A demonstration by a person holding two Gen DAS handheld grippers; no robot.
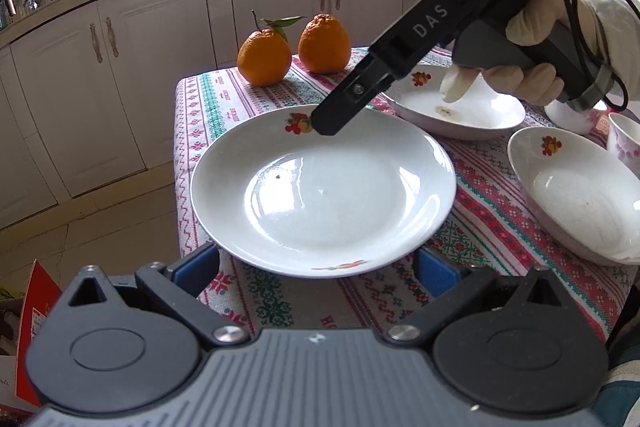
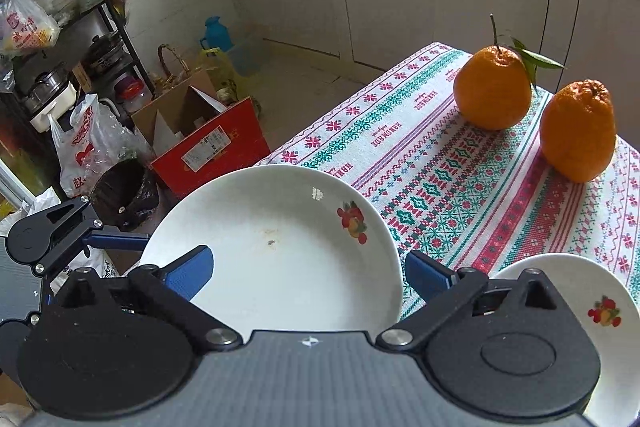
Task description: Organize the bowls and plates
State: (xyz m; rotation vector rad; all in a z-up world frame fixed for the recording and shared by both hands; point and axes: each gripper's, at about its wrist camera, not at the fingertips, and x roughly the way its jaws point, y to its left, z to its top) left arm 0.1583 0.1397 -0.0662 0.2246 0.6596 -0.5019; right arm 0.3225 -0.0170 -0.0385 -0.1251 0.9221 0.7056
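Note:
A large white plate [image 1: 320,191] with fruit decals lies on the patterned tablecloth [image 1: 480,203], its near rim between the blue pads of my open left gripper [image 1: 320,269]. My right gripper [image 2: 308,273] is open and hovers over the plate's far rim; it also shows in the left wrist view [image 1: 324,125]. The same plate shows in the right wrist view [image 2: 280,251]. A second white plate [image 1: 460,107] lies behind, and a third [image 1: 576,195] at the right. Another plate [image 2: 596,311] shows at the right wrist view's lower right.
Two oranges [image 1: 294,49] stand at the table's far edge. A floral cup [image 1: 624,139] is at the right edge. Kitchen cabinets [image 1: 120,67] run behind. On the floor, a red box [image 2: 212,151], bags and a dark bin [image 2: 124,191] sit left of the table.

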